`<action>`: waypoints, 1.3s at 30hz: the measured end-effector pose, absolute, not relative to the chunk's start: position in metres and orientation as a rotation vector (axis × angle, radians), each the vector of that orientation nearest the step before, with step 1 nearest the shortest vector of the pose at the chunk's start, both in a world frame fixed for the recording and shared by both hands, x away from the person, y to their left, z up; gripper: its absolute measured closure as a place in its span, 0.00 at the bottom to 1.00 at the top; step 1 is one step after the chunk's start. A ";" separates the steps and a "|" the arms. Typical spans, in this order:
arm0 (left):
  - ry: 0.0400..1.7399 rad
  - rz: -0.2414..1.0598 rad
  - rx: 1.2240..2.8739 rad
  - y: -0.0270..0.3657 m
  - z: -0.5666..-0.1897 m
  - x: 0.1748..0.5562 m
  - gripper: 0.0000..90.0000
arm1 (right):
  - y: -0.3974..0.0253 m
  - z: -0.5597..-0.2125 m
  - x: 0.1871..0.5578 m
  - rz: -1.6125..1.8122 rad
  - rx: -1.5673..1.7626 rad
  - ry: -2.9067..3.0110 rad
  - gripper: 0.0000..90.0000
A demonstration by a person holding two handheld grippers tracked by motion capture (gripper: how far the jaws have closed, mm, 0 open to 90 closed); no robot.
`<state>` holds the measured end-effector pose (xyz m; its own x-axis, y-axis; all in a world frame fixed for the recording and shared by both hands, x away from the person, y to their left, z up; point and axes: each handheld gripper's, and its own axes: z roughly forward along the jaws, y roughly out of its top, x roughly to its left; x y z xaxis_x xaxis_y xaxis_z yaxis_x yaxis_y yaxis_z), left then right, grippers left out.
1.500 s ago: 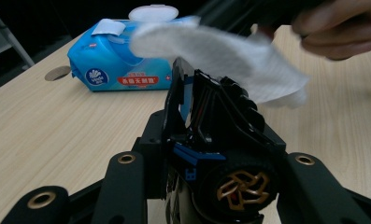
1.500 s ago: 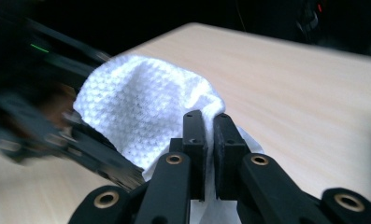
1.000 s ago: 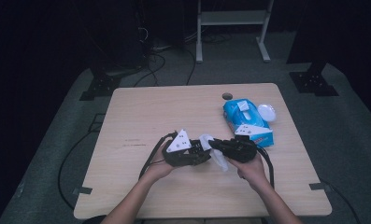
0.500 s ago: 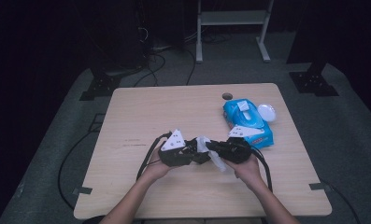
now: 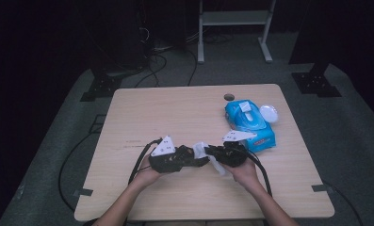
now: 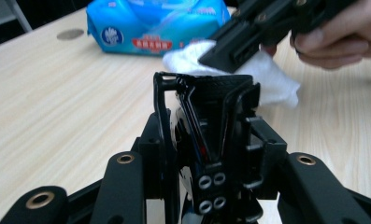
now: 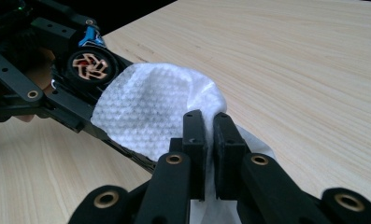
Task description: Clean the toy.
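Starting at the left of the high view: the left hand-held gripper sits low over the worktop, pointing right toward the middle, cable looping off behind it. In its own view the two jaws stand close together with a bit of white between them low down, but I honestly can't tell if that's the wipe pinched in there or just something behind, so whether it's clenched or released stays open for me.

In the middle is the white wet wipe, strung between the two gripper tips just above the wood. My guess is it's being held from two ends so it can be spread or folded, which would explain why both tools meet nose to nose.

Then the right hand-held gripper, pointing left. Its own view settles what the overhead can't: the jaws are clamped on a fold of the wipe, with the textured sheet bulging out past them and draping against the left gripper's body.

Further right, well apart from the action, the blue wipes pack lies flat near the worktop's edge with a small round white lid just beside it. Probably parked there so it's out of the way.

The left gripper view also gives a nice low angle on the pack and the fingers of the right hand, which look like a blob from above.
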<state>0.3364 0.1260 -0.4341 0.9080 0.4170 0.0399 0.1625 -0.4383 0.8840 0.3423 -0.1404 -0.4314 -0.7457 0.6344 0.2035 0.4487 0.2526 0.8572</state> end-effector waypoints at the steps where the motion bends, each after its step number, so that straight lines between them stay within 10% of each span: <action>1: 0.418 0.307 2.027 0.126 -0.434 0.336 0.63 | -0.140 -0.431 0.342 1.500 1.023 2.335 0.94; 30: 0.394 0.381 2.239 0.116 -0.457 0.338 0.63 | -0.131 -0.429 0.336 1.333 0.907 2.329 0.94; 39: 0.394 0.354 2.281 0.106 -0.460 0.343 0.43 | -0.143 -0.431 0.340 1.357 0.965 2.305 0.94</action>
